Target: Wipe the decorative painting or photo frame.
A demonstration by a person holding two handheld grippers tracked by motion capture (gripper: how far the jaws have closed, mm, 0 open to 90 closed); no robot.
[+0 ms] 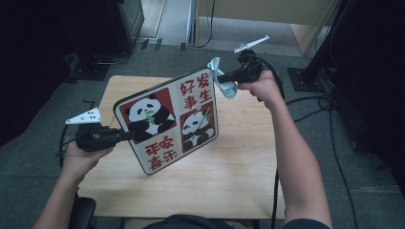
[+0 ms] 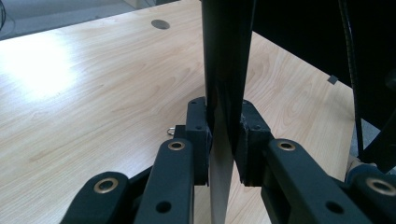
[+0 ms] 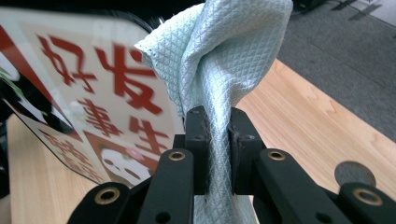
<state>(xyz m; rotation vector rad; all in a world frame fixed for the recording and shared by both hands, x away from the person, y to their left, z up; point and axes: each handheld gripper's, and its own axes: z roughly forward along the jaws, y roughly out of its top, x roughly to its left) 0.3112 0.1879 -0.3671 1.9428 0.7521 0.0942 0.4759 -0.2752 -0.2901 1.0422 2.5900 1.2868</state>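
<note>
Wooden table point(image 1: 229, 181) — one panda board point(image 1: 167, 121), one cloth point(image 1: 223, 78)

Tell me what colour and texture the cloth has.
Pale mint green cloth with a diamond weave, best in the right gripper view.

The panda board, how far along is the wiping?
Done: the left gripper is clamped on the edge of the panda board, lifting it tilted above the table, and the right gripper is shut on the light blue cloth. In hand: the cloth sits at the board's top corner. Left: most of the printed face, judging by that.
</note>
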